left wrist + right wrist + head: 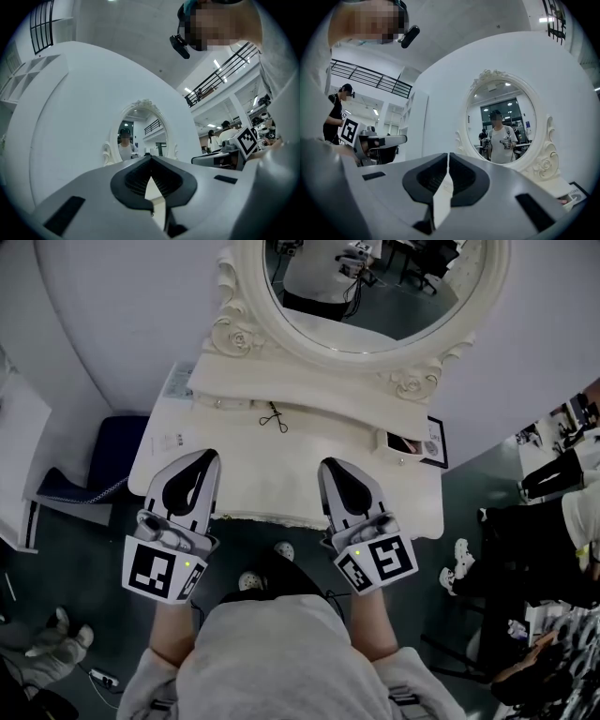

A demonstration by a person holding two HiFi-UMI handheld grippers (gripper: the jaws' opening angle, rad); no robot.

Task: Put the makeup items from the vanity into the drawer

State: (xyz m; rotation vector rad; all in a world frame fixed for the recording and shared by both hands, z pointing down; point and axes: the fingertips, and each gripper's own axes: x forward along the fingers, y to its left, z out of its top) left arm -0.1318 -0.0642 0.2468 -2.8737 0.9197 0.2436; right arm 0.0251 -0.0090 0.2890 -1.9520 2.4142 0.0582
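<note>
Dressed in pale grey top (267,652). Left gripper (207,457) & right gripper (328,464): light grey shells w/ black ribbed pads (187,486) inside. B&W square-marker cube (155,570) on each, small green light (187,565) beside.

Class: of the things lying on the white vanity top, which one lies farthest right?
The flat dark-edged case, at the right end; the small black wiry item lies mid-top, the printed sheet far left.
</note>
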